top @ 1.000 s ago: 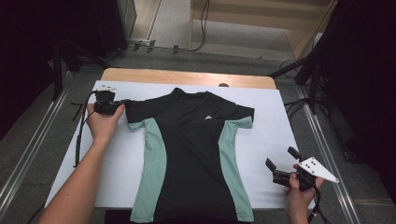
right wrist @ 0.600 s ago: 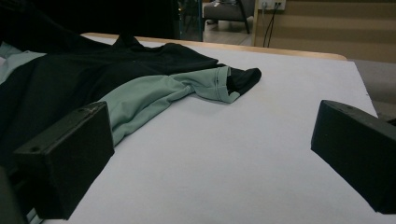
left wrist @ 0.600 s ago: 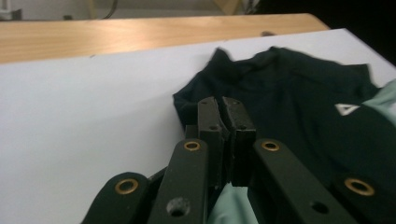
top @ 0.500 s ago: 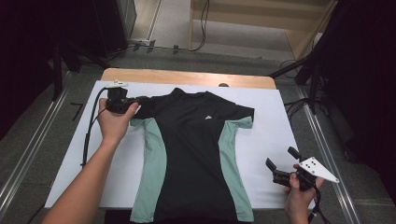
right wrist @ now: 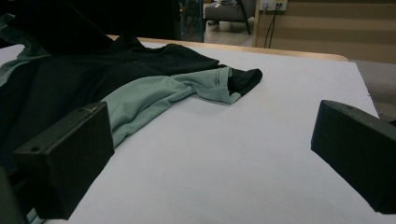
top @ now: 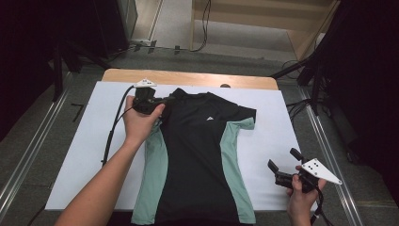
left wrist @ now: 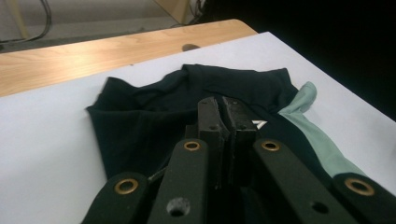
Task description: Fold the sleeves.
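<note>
A black T-shirt [top: 197,155] with mint-green side panels lies face up on the white sheet [top: 75,146], collar toward the far edge. My left gripper [top: 162,100] is over the shirt's left shoulder, shut on the left sleeve, which is pulled inward over the chest. In the left gripper view the jaws are pressed together at the tip [left wrist: 224,108] with black fabric [left wrist: 140,121] beneath them. Near the table's front right, my right gripper [top: 282,159] rests open and holds nothing. In the right gripper view the shirt's right sleeve [right wrist: 233,81] lies ahead of the spread gripper [right wrist: 210,154].
The white sheet covers most of a wooden table whose far edge [top: 188,77] shows bare. Metal rails [top: 28,155] run along both sides of the table. A cable [top: 112,132] trails from the left gripper across the sheet.
My left gripper has moved right from the sheet's left side onto the shirt, carrying the left sleeve inward with it. The right gripper has stayed put.
</note>
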